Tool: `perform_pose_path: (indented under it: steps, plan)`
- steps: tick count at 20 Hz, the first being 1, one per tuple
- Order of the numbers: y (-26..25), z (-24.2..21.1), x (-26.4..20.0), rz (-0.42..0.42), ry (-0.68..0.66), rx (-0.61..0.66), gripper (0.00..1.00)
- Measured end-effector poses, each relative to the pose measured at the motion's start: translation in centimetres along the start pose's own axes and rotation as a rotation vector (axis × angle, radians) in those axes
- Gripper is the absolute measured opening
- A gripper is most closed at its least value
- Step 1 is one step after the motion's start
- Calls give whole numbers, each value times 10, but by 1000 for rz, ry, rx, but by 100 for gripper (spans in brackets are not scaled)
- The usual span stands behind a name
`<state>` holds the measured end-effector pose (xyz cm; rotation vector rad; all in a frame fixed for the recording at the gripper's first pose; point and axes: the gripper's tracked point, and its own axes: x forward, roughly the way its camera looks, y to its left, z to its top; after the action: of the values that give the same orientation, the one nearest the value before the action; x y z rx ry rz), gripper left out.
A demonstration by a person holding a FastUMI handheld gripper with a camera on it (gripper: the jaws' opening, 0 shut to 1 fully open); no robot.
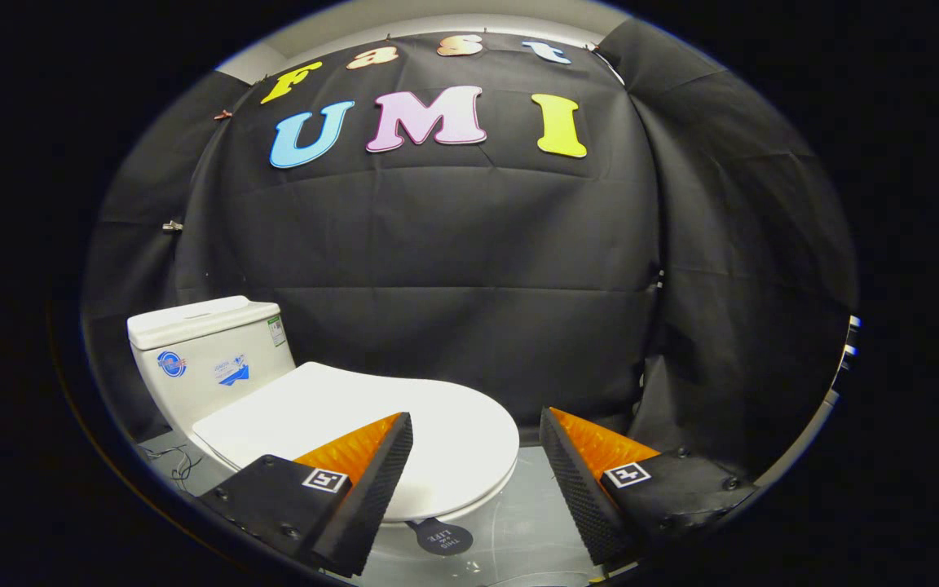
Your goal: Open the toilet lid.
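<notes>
From my remote seat I see the gripper with its fingers spread wide and grasping nothing, poised above the front part of the toilet lid, which lies flat and closed on the white toilet. The lid's rounded front edge sits between the two fingers, nearer the left one, which overlaps the lid. The tank, stickers on its face, stands behind the lid. A small dark tag hangs below the lid's front rim. Grey floor lies beside the lid's front edge
</notes>
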<state>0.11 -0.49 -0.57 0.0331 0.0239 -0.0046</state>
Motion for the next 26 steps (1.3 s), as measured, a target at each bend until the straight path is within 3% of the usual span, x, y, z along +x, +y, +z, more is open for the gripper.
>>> perform_pose_path:
  steps: [7, 18, 22, 26]
  plan:
    - [-10, -12, 3, -20, 44, 79, 98]
    - [-27, -63, 6, -67, 249, 311, 98]
    - [-32, -76, 5, -67, 309, 443, 99]
    - [-29, -102, -1, -61, 413, 687, 99]
